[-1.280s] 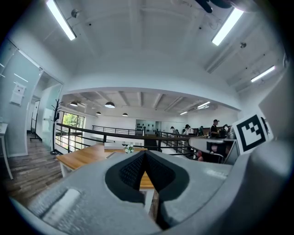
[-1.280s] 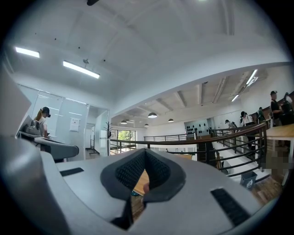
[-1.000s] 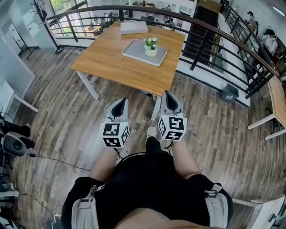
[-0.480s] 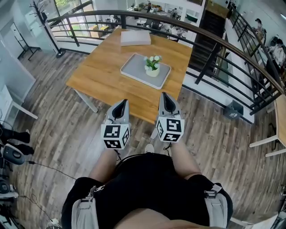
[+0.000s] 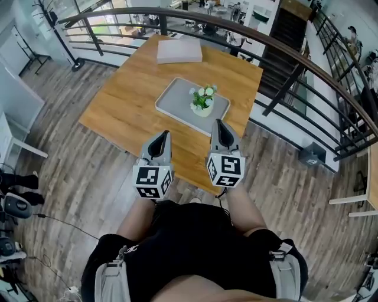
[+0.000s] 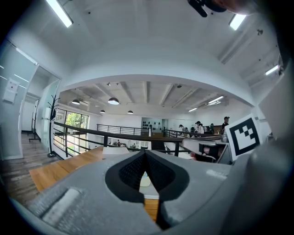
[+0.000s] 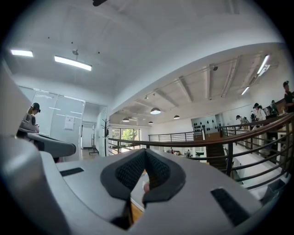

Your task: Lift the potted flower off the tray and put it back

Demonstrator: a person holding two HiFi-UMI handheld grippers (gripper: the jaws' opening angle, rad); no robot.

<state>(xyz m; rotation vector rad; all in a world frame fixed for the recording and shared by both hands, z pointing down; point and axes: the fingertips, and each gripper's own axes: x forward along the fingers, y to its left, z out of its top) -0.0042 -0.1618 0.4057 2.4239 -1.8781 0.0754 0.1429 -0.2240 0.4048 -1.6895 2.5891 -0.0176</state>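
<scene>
Left gripper (image 5: 162,134) and right gripper (image 5: 218,122): held side by side, slightly apart, parallel, both pointing forward and level. Jaws of each closed, tips meeting. Left forearm (image 5: 137,216) and right forearm (image 5: 243,212) bare, reaching forward from the torso.

The floor (image 5: 77,177) was made of brown and grey wood planks. A big wooden table (image 5: 130,106) with white legs stood by a dark curved railing (image 5: 283,91). A black coat stand (image 5: 59,32) stood near a pale wall (image 5: 18,97). Dark stairs (image 5: 277,38) were behind the railing. The ceiling (image 6: 147,55) was white, with long strip lights (image 6: 59,13) and round lamps (image 6: 113,101). Big windows (image 6: 76,123) showed green outside.
</scene>
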